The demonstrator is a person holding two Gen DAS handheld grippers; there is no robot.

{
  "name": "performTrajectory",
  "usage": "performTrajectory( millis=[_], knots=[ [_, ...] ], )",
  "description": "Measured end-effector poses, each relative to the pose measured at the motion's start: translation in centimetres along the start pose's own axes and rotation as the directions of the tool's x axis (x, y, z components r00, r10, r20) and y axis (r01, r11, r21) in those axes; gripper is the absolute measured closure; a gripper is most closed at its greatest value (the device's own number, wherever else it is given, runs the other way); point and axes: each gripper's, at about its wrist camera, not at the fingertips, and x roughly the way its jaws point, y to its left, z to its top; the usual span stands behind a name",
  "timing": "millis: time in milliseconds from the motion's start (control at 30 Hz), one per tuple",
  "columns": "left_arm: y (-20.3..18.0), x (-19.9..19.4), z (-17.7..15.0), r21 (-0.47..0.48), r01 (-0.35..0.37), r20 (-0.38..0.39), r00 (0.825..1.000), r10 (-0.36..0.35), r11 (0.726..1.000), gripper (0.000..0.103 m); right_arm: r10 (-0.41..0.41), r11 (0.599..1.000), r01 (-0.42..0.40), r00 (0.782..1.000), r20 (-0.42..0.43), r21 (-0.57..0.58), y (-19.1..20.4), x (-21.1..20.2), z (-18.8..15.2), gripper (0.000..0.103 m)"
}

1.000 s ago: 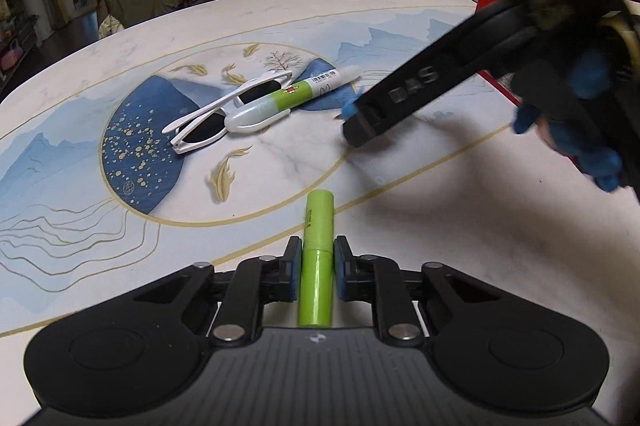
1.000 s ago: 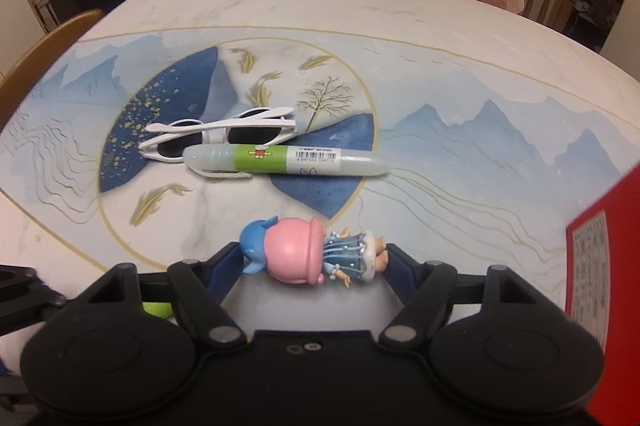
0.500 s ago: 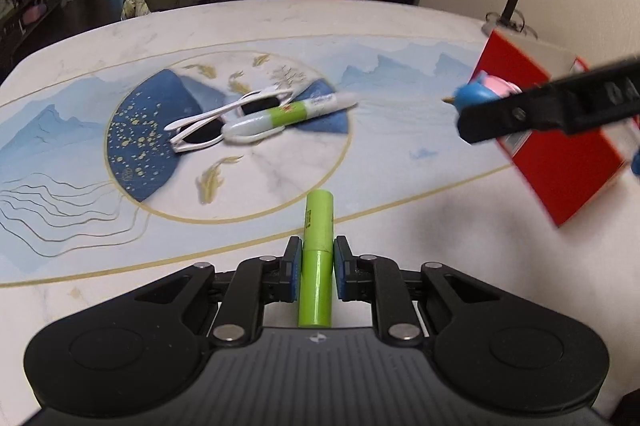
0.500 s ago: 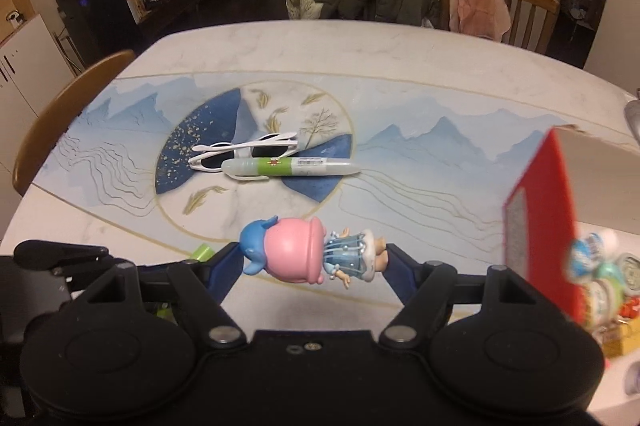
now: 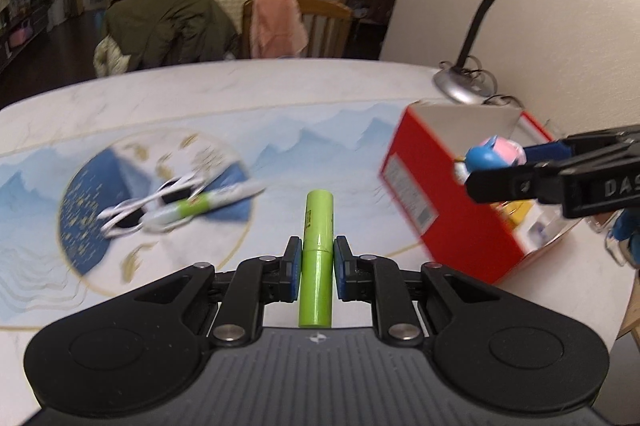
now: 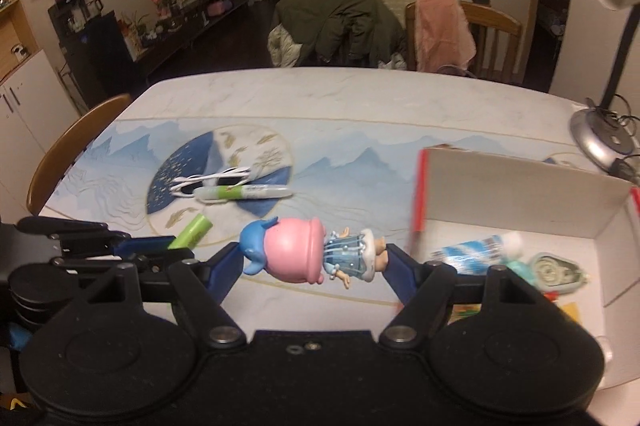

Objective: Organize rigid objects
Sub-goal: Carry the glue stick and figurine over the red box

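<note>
One box (image 6: 520,185); left gripper (image 5: 317,262) grips one tube (image 5: 317,226); right gripper (image 6: 316,260) grips one figurine (image 6: 296,256) at the box's left edge.

The white letters "DAS" stand on the black side of the right gripper (image 5: 496,167); other labels are too blurred to read

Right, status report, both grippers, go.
Left gripper shut on green tube. Right gripper shut on pink-hatted figurine, beside the red box. Sunglasses and marker on table. Nothing blocking.
</note>
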Motion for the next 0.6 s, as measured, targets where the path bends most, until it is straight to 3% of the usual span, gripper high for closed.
performTrajectory(
  millis=[600],
  knots=[
    [-12.9, 4.2, 4.2, 0.136, 0.084, 0.013, 0.996, -0.087, 0.987, 0.087, -0.091, 0.993, 0.088, 0.995, 0.037, 0.081, -12.4, -3.7, -1.6, 0.028]
  ],
)
